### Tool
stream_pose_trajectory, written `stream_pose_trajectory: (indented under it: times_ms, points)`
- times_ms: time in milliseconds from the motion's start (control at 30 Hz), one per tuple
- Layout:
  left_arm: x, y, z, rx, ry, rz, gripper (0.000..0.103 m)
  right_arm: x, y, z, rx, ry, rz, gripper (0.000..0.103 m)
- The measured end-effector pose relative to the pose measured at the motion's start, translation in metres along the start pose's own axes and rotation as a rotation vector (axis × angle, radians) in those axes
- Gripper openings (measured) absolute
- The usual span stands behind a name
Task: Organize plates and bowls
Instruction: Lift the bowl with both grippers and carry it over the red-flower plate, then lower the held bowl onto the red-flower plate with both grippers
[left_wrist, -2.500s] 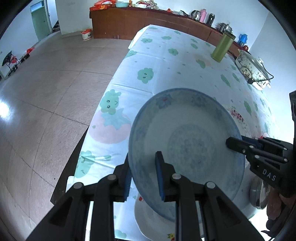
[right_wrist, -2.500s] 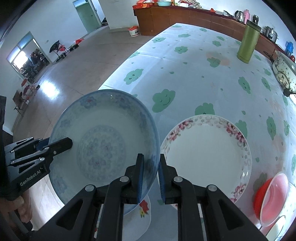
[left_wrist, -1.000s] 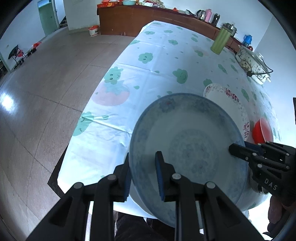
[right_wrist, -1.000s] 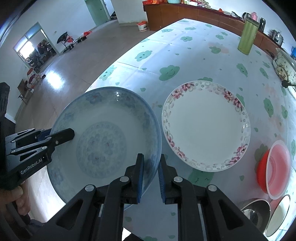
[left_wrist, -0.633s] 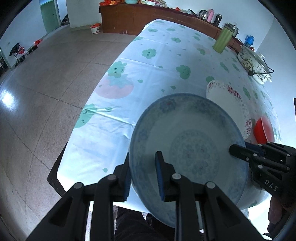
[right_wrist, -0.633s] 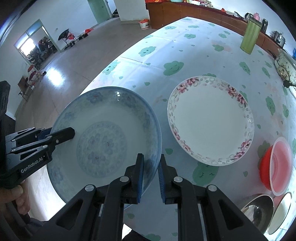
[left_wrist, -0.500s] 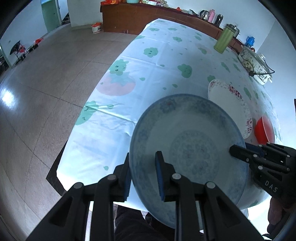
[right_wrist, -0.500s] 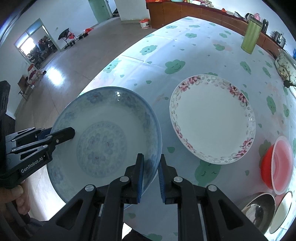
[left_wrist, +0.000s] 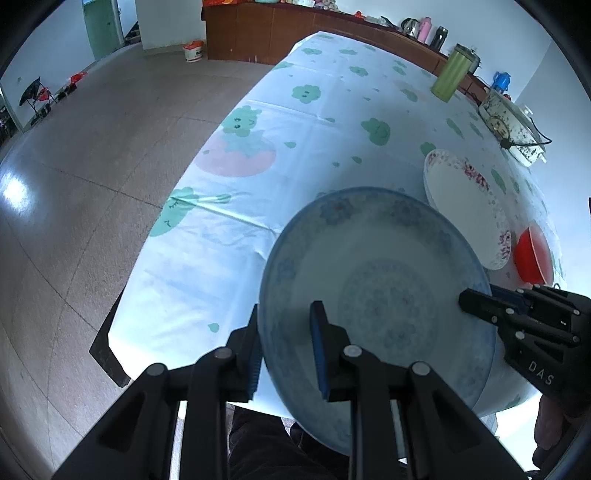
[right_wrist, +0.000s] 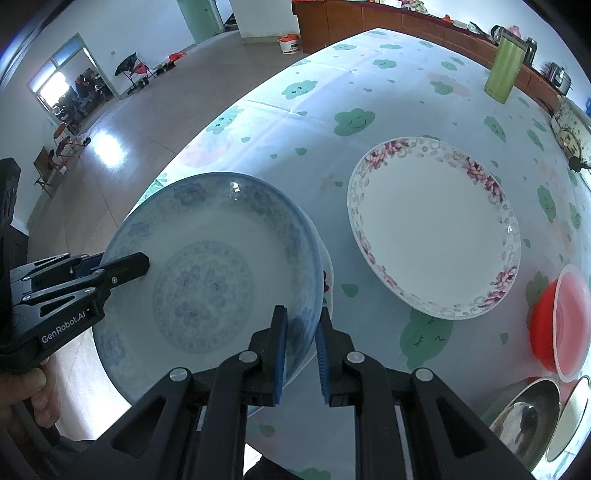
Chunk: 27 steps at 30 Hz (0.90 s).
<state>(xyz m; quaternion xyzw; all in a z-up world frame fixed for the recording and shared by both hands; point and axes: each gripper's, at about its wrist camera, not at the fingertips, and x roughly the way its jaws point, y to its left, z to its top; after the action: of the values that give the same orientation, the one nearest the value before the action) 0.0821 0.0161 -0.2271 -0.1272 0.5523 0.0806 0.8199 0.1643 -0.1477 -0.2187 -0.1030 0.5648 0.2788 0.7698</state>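
Both grippers hold one large blue-patterned bowl (left_wrist: 380, 295) above the table's near edge; it also shows in the right wrist view (right_wrist: 210, 280). My left gripper (left_wrist: 286, 350) is shut on its left rim. My right gripper (right_wrist: 301, 350) is shut on its right rim. A white plate with a pink flower rim (right_wrist: 432, 229) lies on the table to the right, apart from the bowl; it shows in the left wrist view too (left_wrist: 465, 199). Under the bowl's right edge a bit of another white dish (right_wrist: 328, 273) peeks out.
A red bowl (right_wrist: 554, 317) and metal bowls (right_wrist: 524, 417) sit at the near right. A green flask (right_wrist: 504, 70) and a flowered cooker (left_wrist: 511, 122) stand at the far side. The table (left_wrist: 332, 110) has a cloud-print cloth. Floor lies to the left.
The two grippers have carried the blue bowl back toward the near table edge and slightly left; the flowered plate and red bowl now appear farther to the right. Both grips are unchanged.
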Motion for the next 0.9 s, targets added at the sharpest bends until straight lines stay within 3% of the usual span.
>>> stream_pose_trajectory:
  times_ms: [900]
  points:
    - [0.0063, 0.0043, -0.0037, -0.011, 0.012, -0.005, 0.021, 0.0052, 0.0052, -0.0004, -0.006, 0.009, -0.012, 0.016]
